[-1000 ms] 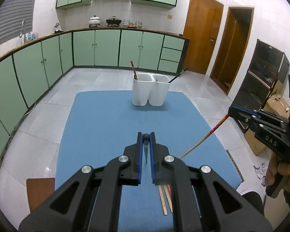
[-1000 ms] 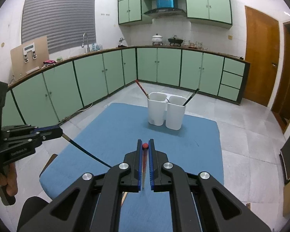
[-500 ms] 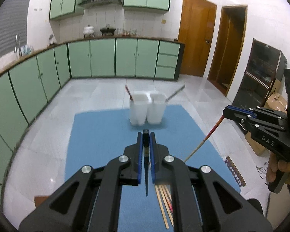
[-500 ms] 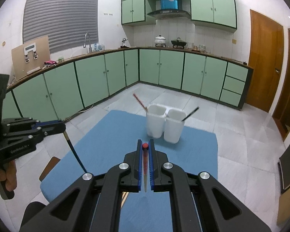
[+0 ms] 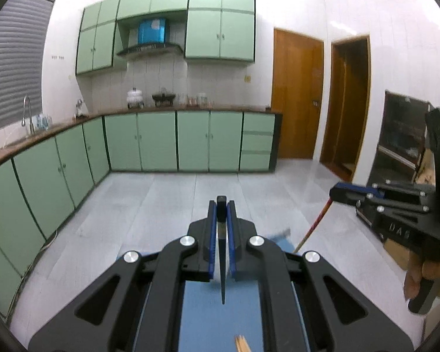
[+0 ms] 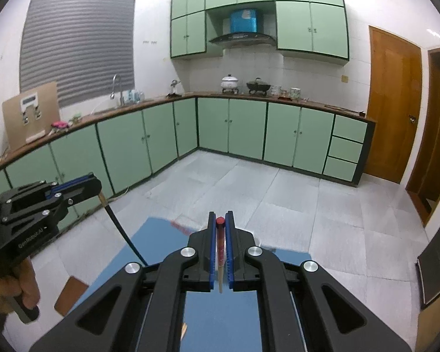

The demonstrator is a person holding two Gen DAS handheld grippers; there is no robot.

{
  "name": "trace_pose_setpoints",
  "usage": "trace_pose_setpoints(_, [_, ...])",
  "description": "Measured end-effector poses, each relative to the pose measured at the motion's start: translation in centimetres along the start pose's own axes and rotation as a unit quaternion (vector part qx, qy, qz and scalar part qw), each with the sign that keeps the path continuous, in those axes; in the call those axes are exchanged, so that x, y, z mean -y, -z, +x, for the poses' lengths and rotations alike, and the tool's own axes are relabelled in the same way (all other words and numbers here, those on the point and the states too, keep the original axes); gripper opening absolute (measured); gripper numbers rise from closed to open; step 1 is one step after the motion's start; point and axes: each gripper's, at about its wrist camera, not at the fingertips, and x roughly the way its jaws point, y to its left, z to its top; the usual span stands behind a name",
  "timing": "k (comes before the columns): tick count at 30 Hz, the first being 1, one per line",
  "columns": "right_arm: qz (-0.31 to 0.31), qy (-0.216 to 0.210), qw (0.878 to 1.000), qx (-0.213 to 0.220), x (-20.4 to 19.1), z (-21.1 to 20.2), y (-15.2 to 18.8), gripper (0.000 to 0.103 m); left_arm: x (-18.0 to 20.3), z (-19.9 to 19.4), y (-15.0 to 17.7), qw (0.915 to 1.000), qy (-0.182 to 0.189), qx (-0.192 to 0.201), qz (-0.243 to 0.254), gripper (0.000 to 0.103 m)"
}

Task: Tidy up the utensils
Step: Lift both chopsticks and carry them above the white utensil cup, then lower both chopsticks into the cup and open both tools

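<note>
the left claw [image 5: 221, 205] is clenched on a black chopstick [image 5: 222, 267]: its blue pads [image 5: 211, 234] press the stick near its blunt top end, which pokes out just past the fingertips, while the thin shaft runs down and back between the fingers to a tapered tip hanging above the blue table [image 5: 217, 322]. in the right wrist view the same claw [image 6: 95, 186] shows at the left edge, gripped by a hand [image 6: 11, 293], with the black chopstick [image 6: 123, 231] slanting down from its tips toward the table.

the right claw [image 6: 220, 220] is likewise clamped tight, on a red-topped chopstick [image 6: 220, 252]. the red end sits between the fingertips and the pale wooden shaft hangs down inside the gap, its tip free above the blue table [image 6: 220, 322]. seen from the left wrist camera, this claw [image 5: 336, 192] comes in from the right edge, held by a hand [image 5: 425, 275], and its chopstick [image 5: 314, 226] angles down and to the left, red near the pads and pale lower down, ending near the far corner of the table.

both sticks hang in the air, touching nothing but the pads that hold them. a few pale wooden chopsticks [image 5: 241, 343] lie on the table at the bottom edge of the left view. beyond the table are a grey tiled floor [image 6: 278, 193] and green cabinets [image 6: 249, 129].
</note>
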Motion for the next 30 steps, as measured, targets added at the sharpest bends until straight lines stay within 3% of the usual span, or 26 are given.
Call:
trace_pose_setpoints(3, [-0.005, 0.009, 1.000, 0.013, 0.7, 1.7, -1.9, 0.006, -0.1, 2.4, -2.0, 0.9991, -0.012, 0.036, -0.017, 0.006])
trace_pose_setpoints(9, [-0.009, 0.025, 1.000, 0.012, 2.1, 6.5, -2.6, 0.006, -0.4, 7.9, -2.8, 0.9972, -0.024, 0.057, -0.042, 0.006])
trace_pose_setpoints(15, [0.002, 0.030, 1.000, -0.009, 4.0, 11.6, -0.4, 0.006, -0.4, 14.3, 0.4, 0.9982, -0.030, 0.035, -0.037, 0.006])
trace_pose_setpoints(21, [0.006, 0.027, 0.999, -0.042, 4.9, 16.2, 2.4, 0.006, -1.3, 18.2, 4.2, 0.9990, -0.029, -0.003, -0.034, 0.006])
trace_pose_setpoints(26, [0.016, 0.019, 0.999, -0.045, 5.3, 16.3, 3.1, 0.009, -2.3, 18.2, 4.9, 0.9989, -0.030, -0.020, -0.030, 0.008])
trace_pose_setpoints(30, [0.029, 0.016, 0.999, -0.018, 5.5, 12.9, 2.2, 0.011, -2.6, 14.3, 3.2, 0.9993, -0.032, 0.010, -0.014, 0.029])
